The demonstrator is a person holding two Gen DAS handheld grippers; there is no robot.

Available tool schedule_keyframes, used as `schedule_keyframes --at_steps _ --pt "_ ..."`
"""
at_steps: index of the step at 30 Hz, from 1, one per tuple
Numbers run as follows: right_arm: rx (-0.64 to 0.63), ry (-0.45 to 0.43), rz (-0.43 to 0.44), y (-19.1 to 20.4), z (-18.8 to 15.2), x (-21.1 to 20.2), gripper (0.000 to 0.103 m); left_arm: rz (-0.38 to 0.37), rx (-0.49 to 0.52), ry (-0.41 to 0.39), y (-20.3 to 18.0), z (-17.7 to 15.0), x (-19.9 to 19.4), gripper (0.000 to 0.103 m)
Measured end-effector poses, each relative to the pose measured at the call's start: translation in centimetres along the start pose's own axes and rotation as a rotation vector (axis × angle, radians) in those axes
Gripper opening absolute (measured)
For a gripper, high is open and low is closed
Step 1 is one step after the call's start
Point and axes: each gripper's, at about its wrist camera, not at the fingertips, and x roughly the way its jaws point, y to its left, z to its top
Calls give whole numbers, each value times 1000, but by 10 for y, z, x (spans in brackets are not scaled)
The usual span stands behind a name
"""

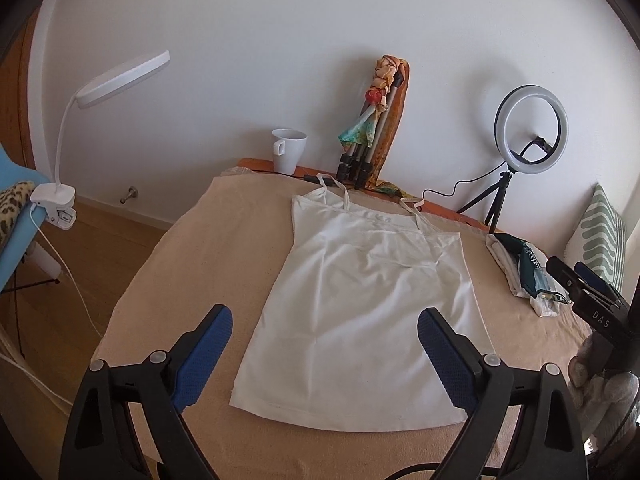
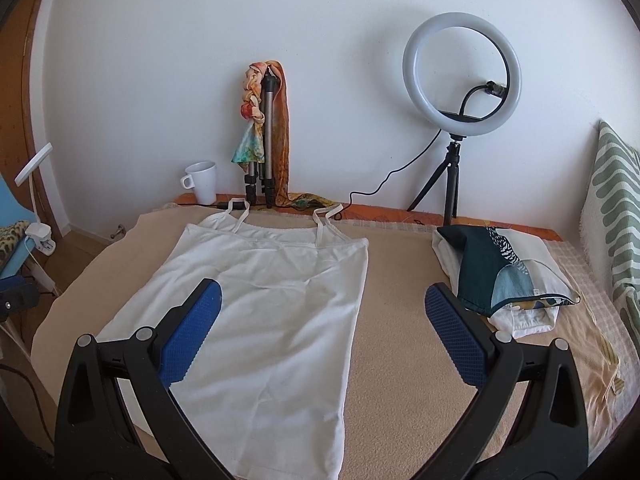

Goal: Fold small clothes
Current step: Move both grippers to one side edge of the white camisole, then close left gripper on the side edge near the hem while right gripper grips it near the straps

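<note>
A white strappy top lies flat and unfolded on the beige cloth, straps toward the wall; it also shows in the right wrist view. My left gripper is open and empty, held above the top's hem. My right gripper is open and empty, held above the top's right edge. The right gripper's black body shows at the right edge of the left wrist view.
A pile of folded clothes lies at the right. A white mug, a tripod wrapped in a scarf and a ring light stand along the wall. A clip lamp is at the left, a striped cushion at the right.
</note>
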Motion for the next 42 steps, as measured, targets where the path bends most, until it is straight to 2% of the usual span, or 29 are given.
schedule_keyframes --at_steps 3,7,13,16,21,26,29,32,36,39,42 --pt "-27 -23 76 5 11 8 103 11 -16 26 9 -7 6 86" --pt "-99 14 128 24 31 34 103 2 -49 80 20 -16 18 71" --pt "-115 115 283 55 57 83 102 8 -86 151 39 -32 34 64" --pt "-114 158 332 76 70 112 94 23 -97 183 48 -37 42 60" --pt "-100 249 427 109 82 162 88 14 -112 238 58 -48 55 55" --pt "-88 365 448 138 84 214 81 -34 -164 319 68 -62 71 40" --pt "-92 423 420 157 81 245 81 -38 -186 339 75 -65 77 39" --pt "-95 498 432 178 77 277 79 -3 -185 337 82 -63 79 39" --pt "-110 585 430 206 66 315 63 46 -179 348 88 -61 88 39" --pt "-94 643 423 218 58 339 55 58 -148 351 85 -62 94 39" --pt "-84 689 410 226 53 358 41 68 -118 351 81 -61 97 39"
